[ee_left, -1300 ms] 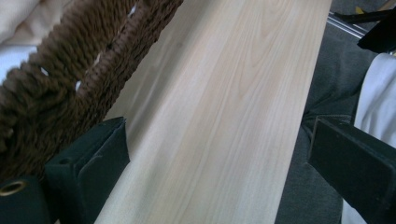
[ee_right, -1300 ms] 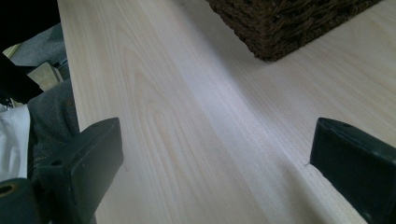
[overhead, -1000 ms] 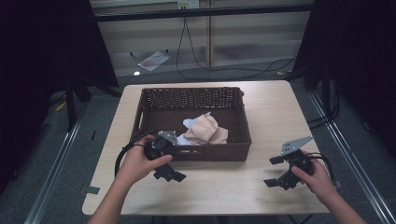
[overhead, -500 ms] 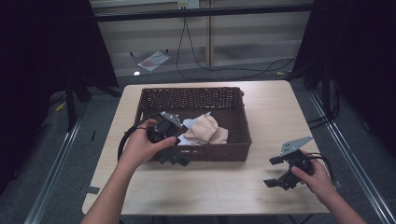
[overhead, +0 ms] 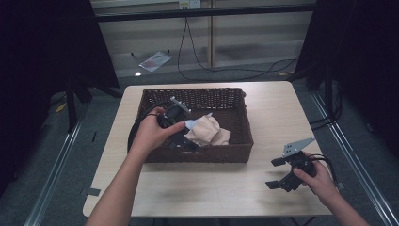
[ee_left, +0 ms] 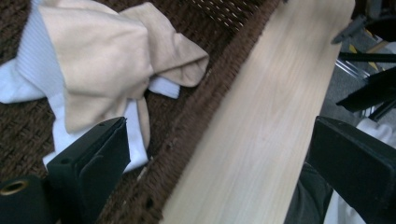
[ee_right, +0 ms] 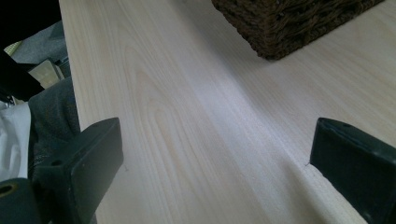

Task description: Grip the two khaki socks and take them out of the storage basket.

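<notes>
A dark brown wicker basket [overhead: 244, 126] sits on the far half of a pale wooden table [overhead: 273, 108], and everything else is placed against it. Inside the basket, toward its near wall and a little left of its middle, lies a crumpled bundle of cloth [overhead: 207, 131]: a beige piece bunched over a white ribbed one. In the left gripper view the same bundle [ee_left: 100, 60] spreads across the woven floor of the basket [ee_left: 187, 116], with the beige folds on top and white edges showing beneath and to the side.

The left gripper [overhead: 184, 141], held in the person's left hand [overhead: 150, 134], reaches over the basket's left part and hangs just beside the cloth. Its jaws stand wide apart and grasp nothing; in its own view one jaw hangs over the white edge of the bundle, while the other lies out past the basket's near wall, over the table. Whether the first jaw touches the cloth cannot be told.

The right gripper [overhead: 280, 173] is well apart from the basket, near the table's front edge to the right of the basket's near right corner, held in the right hand [overhead: 320, 181]. Its jaws are also spread wide and empty, with bare tabletop [ee_right: 196, 116] between them and the basket's corner [ee_right: 289, 23] beyond.
</notes>
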### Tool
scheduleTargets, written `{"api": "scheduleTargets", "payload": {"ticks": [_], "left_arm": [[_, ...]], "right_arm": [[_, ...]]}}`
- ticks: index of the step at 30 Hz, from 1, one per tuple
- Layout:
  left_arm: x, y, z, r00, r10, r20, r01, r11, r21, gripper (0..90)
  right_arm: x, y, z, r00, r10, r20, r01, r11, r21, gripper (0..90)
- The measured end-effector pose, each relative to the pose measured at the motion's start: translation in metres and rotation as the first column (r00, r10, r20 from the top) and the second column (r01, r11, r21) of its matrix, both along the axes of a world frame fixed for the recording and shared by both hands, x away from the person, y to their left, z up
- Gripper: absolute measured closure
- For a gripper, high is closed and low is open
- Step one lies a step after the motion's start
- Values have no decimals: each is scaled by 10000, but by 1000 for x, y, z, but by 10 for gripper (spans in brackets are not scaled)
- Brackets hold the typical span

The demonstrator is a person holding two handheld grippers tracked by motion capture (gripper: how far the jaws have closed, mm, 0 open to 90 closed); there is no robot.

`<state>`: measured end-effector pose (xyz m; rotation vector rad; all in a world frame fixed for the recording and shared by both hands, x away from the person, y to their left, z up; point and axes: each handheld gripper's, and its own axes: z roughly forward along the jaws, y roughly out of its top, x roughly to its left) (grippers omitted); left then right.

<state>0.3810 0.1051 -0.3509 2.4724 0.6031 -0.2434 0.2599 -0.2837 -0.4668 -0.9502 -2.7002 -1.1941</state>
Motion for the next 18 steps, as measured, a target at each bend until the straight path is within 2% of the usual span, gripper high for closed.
{"api": "scheduleTargets", "payload": {"ticks": [4,8,11,13,15,18], "left_arm": [[9,-5,-4,9996,280,-52,-280,9996,11,53],[20,-8,-12,9984,535,-162,-531,9984,215,54],[27,-10,-18,9966,807,-181,-804,9966,151,57],[31,-12,-21,9938,1099,-165,-1099,9939,11,59],[36,-13,-23,9924,1233,-61,-1232,9923,123,59],[42,-15,-28,9855,1695,17,-1695,9852,245,59]], "right_arm": [[0,0,0,10000,12,-7,-12,10000,-7,19],[0,0,0,10000,43,28,-43,10000,6,19],[0,0,0,10000,44,7,-44,10000,-6,19],[0,0,0,10000,42,19,-42,10000,-2,19],[0,0,0,10000,44,19,-44,10000,13,19],[0,0,0,10000,56,20,-56,10000,-6,19]]}}
